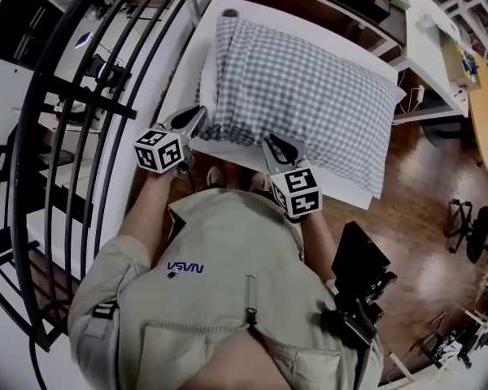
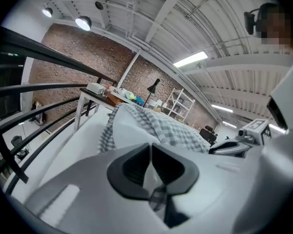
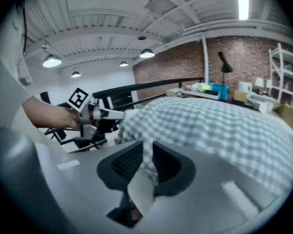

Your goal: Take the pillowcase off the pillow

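The white desk (image 1: 228,154) runs away from you beside a black railing (image 1: 65,96). Only the head view shows it whole. The pillow lies along the desk's middle, and its grey-checked pillowcase (image 1: 301,88) reaches the near right corner. At the left end the bare white pillow (image 1: 205,80) bulges out of the pillowcase mouth. The left gripper view shows that bulge much closer (image 2: 129,130), ringed by checked cloth. From the right gripper view you see only the checked top (image 3: 219,126), rounded like a hill.

Your two grippers meet the pillow along the desk's near edge. The left gripper (image 1: 197,119) is at the pillow's near left corner and the right gripper (image 1: 274,145) is near the middle of its near side. The head view cannot show how the jaws stand.

In its own view your left gripper (image 2: 150,152) has its jaws pressed together on a thin fold of cloth, white above and checked below. Your right gripper (image 3: 147,155) has its jaws a narrow gap apart. A fold of the pillowcase and a white flap lie in that gap.

Each gripper view also catches the other gripper. The right one appears at the edge of the left view (image 2: 234,145). The left one and your hand (image 3: 49,116) appear in the right view.
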`<state>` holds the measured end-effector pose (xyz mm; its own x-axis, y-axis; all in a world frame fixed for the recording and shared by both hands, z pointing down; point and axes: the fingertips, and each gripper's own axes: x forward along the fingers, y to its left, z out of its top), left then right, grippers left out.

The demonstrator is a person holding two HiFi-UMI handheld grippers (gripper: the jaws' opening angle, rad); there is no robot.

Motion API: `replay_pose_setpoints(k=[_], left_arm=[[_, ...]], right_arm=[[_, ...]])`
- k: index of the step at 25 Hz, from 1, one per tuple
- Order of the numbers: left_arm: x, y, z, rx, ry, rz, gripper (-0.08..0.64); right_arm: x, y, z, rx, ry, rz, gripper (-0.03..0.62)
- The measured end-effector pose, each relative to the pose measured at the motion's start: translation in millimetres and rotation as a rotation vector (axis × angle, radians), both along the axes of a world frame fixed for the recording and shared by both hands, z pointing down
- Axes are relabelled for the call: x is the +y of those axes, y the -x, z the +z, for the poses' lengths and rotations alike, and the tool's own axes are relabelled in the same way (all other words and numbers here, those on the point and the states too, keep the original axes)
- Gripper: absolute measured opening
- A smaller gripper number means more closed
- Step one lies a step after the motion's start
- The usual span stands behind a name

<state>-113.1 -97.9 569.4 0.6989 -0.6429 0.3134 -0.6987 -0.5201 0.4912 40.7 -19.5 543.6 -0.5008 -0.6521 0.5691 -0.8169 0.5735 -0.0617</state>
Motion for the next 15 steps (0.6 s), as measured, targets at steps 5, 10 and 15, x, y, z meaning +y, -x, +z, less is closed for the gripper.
replay_pose_setpoints(k=[5,10,15], left_arm=[[4.7,22.2,15.7,-0.091,-0.023,-0.046,0.09],[13.0,35.2,30.8,-0.079,0.011,-0.02,0.202],[30.5,1.0,63.7,-0.143,0.078,0.166,0.24]], right_arm=[[-2.3,85.8,5.1,0.008,0.011,-0.219,0.11],[-23.7,116.4,29.9,0.078,0.064,-0.225,0.114],[-36.0,124.0,70.7,0.269,0.125,-0.206,0.115]])
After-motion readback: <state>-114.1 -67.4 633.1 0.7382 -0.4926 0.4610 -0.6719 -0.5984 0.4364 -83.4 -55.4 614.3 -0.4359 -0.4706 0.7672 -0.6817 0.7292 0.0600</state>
